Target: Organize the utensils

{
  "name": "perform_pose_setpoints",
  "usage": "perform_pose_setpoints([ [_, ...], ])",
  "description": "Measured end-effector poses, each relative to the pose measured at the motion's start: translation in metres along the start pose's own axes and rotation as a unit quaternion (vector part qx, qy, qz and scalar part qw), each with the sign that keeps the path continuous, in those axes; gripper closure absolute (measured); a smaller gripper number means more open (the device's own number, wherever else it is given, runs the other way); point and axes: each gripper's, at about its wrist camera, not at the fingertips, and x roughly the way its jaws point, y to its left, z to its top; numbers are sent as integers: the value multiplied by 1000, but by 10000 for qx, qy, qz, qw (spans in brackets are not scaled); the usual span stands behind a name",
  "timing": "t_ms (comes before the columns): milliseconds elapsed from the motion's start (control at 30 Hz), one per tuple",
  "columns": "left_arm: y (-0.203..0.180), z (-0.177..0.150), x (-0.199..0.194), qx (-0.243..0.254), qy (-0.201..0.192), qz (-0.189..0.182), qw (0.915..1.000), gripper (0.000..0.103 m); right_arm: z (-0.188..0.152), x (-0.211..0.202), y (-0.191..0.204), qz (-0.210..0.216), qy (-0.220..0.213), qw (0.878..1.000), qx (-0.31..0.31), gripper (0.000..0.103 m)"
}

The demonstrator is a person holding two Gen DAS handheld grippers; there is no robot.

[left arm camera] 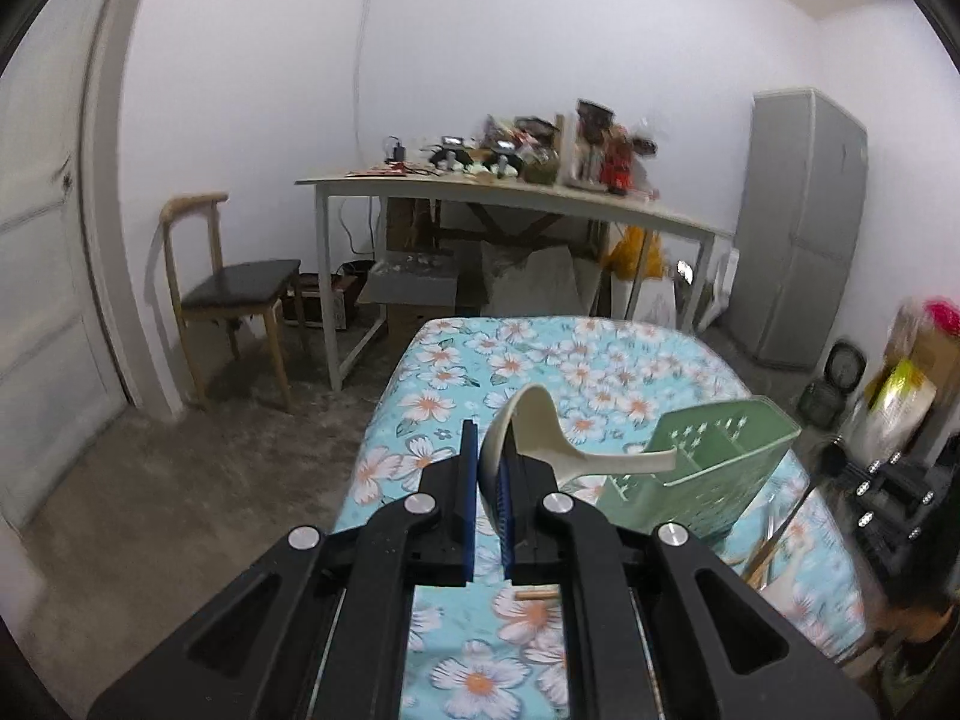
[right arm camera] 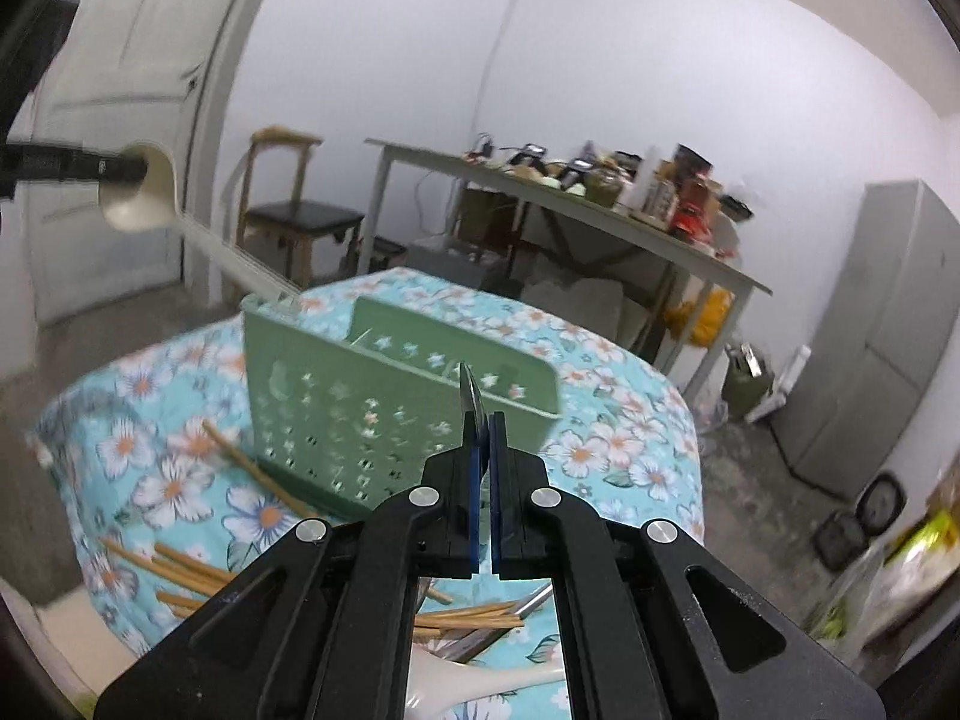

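Observation:
My left gripper (left arm camera: 489, 444) is shut on the bowl of a cream ladle-like spoon (left arm camera: 540, 426). The spoon's handle reaches right, and its tip is at the rim of the green perforated utensil caddy (left arm camera: 708, 468). In the right wrist view the same spoon (right arm camera: 141, 192) hangs at the upper left, handle slanting down to the caddy's (right arm camera: 360, 414) near corner. My right gripper (right arm camera: 483, 420) is shut on a thin dark metal utensil (right arm camera: 470, 399), seen edge-on in front of the caddy. The caddy stands on the floral-cloth table (right arm camera: 606, 444).
Several wooden chopsticks (right arm camera: 180, 570), a second cream spoon (right arm camera: 474, 684) and a metal utensil (right arm camera: 504, 621) lie on the cloth below my right gripper. Beyond the table are a cluttered desk (left arm camera: 510, 192), a chair (left arm camera: 240, 288), a grey cabinet (left arm camera: 804, 228) and a door (left arm camera: 42, 276).

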Motion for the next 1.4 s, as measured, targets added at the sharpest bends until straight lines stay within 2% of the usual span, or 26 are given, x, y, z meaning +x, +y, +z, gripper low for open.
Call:
perform_pose_setpoints([
  [133, -21, 14, 11, 699, 132, 108, 9974, 98, 1, -5, -14, -31, -129, 9993, 345, 102],
  [267, -49, 25, 30, 1579, 367, 334, 9862, 98, 2, -16, -30, -33, -323, 9971, 683, 102],
  [333, -62, 27, 41, 2013, 462, 476, 9773, 98, 3, -22, -37, -6, -419, 9957, 821, 102],
  [400, -74, 27, 48, 2281, 497, 485, 9711, 97, 5, -27, -45, 28, -524, 9939, 974, 102],
  [467, -84, 27, 56, 2377, 586, 366, 9689, 97, 10, -31, -55, 69, -630, 9915, 1137, 102],
  [600, -88, 28, 70, 2036, 820, -110, 9756, 93, 16, -37, -70, 146, -803, 9870, 1382, 102],
  [633, -86, 29, 73, 1805, 882, -374, 9789, 90, 18, -39, -73, 154, -851, 9862, 1415, 102],
  [700, -83, 27, 76, 1461, 939, -626, 9828, 72, 24, -43, -78, 200, -960, 9841, 1480, 102],
  [733, -81, 26, 76, 1295, 911, -718, 9848, 69, 29, -45, -81, 222, -1030, 9830, 1506, 102],
  [800, -78, 26, 75, 1030, 829, -875, 9873, 55, 34, -48, -84, 263, -1121, 9813, 1541, 102],
  [900, -74, 26, 68, 801, 625, -926, 9905, 44, 43, -48, -90, 348, -1249, 9784, 1611, 102],
  [1100, -50, 16, 47, 238, 348, -936, 9947, 32, 64, -35, -95, 464, -1434, 9748, 1645, 102],
  [1200, -35, 2, 41, -139, 392, -918, 9949, 28, 70, -23, -92, 493, -1413, 9757, 1602, 102],
  [1400, -20, -27, 39, -594, 609, -857, 9927, 23, 69, 14, -80, 423, -1166, 9811, 1482, 102],
])
